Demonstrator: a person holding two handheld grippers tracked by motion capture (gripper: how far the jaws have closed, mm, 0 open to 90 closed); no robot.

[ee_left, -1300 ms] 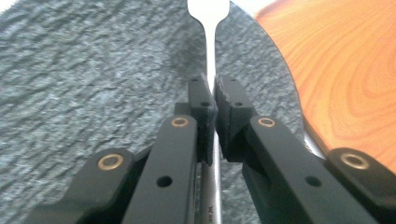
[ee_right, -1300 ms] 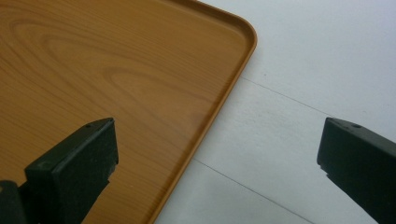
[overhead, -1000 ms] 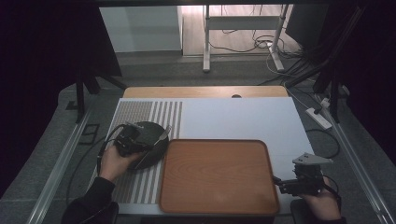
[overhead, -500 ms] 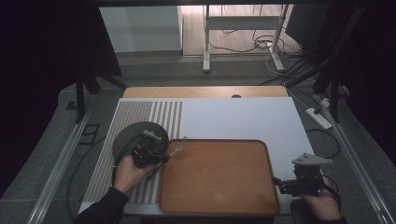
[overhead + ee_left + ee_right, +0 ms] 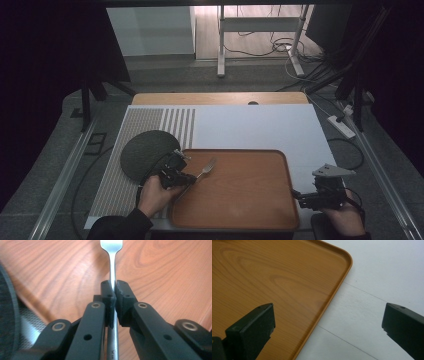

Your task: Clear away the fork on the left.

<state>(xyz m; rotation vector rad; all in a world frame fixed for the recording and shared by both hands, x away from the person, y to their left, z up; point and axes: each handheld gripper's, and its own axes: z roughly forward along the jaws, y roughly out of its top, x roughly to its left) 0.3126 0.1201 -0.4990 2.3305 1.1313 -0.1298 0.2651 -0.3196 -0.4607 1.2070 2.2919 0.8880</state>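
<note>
The left hand-held gripper [image 5: 186, 178] is clamped on a metal fork [image 5: 204, 170]: in the left gripper view its two black jaws pinch the thin handle [image 5: 113, 290] from either side, the pads [image 5: 108, 293] pressed flat against the metal, and the shaft runs straight on between them toward the camera. Ahead of the jaws the handle widens into the base of the fork's head at the top edge of that view, so the tines point away from this hand-held gripper. Beneath the fork lies the wood-grain floor of a brown tray [image 5: 280, 165]; whether the fork rests on it or hangs just above it cannot be told. In the high view the fork lies at a slant over the tray's near-left part, tines toward the tray's middle, and the left hand [image 5: 156, 192] grips the tool just outside the tray's left rim. Just behind and to the outer side of the left hand-held gripper sits a dark round mat [image 5: 146, 155] on the striped part of the white desk [image 5: 250, 125]; its edge also shows at the left border of the left gripper view. The right hand-held gripper [image 5: 300, 198] stands well apart from the fork, by the tray's near-right corner, its jaws spread wide with nothing between them. In the right gripper view the tray's rounded corner [image 5: 347, 262] and bare white desk lie in front of it.
</note>
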